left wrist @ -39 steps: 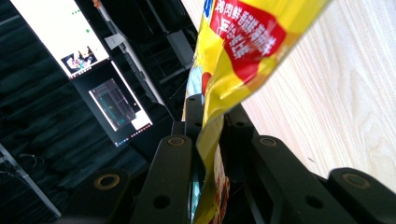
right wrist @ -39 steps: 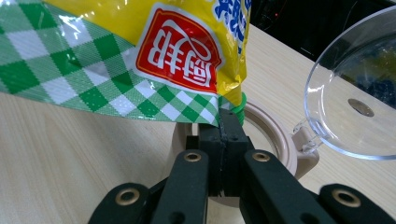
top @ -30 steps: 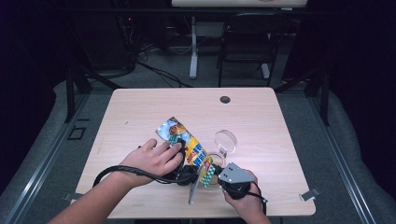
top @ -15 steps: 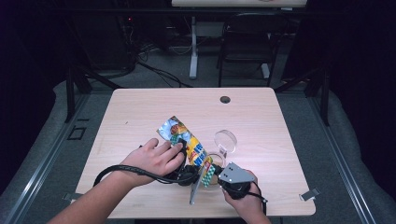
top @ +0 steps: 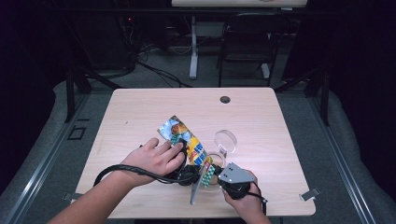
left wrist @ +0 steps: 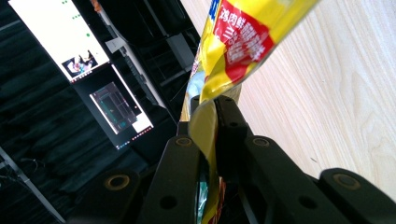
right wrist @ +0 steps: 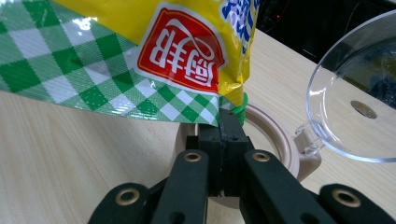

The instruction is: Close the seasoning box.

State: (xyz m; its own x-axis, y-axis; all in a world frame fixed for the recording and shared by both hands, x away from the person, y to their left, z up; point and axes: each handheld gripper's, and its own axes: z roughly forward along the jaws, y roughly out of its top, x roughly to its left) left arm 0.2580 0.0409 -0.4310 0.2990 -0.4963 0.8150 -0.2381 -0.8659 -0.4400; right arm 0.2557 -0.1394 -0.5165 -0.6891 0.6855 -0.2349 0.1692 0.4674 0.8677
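We see both tools clamped on one snack packet [top: 186, 140] held above the desk [top: 140, 112]. The left tool [left wrist: 208, 116] has just finished closing and pinches the packet's yellow edge between its jaws. The right tool [right wrist: 227, 126] is closed on the green-checked corner. Just behind that corner stands a beige container [right wrist: 275, 140] with its clear hinged lid [right wrist: 355, 93] open.

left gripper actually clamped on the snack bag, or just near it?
Touching. In the left gripper view, the left gripper is shut on the snack bag, yellow film pinched between its jaws.
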